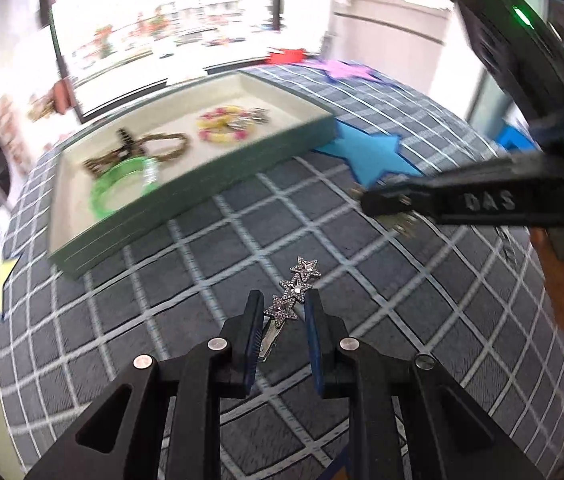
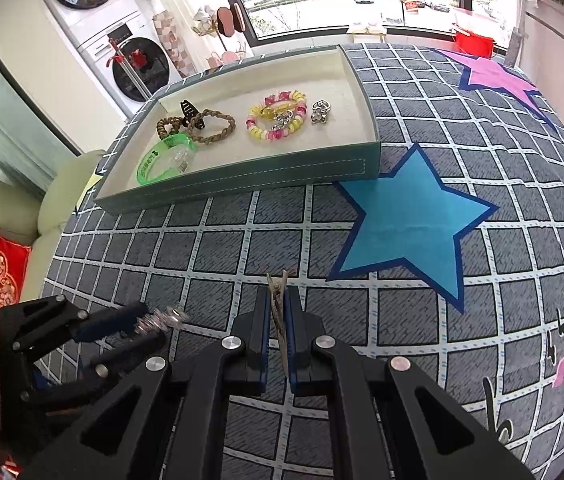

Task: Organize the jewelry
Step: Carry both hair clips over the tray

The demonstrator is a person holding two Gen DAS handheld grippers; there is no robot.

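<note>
Sitting at 11 o'clock of the right view, green tray [image 2: 242, 168] holds a green bangle [image 2: 162, 156], brown braided ties [image 2: 210, 126] with a black claw clip [image 2: 192, 114], a yellow-pink bead bracelet [image 2: 278, 118] and a small silver charm [image 2: 319, 112]. Left claw [image 1: 282, 312] is narrowed on a rhinestone star hair clip [image 1: 293, 292], stars poking out toward 12. Right claw [image 2: 278, 312] is clamped tight on a plain metal clip [image 2: 278, 296], tip pointing to 12. Checked cloth [image 2: 222, 248] on the desk lies bare between claws and tray. Blue star patch [image 2: 409, 220] sits at 2 o'clock, touching the tray corner.
</note>
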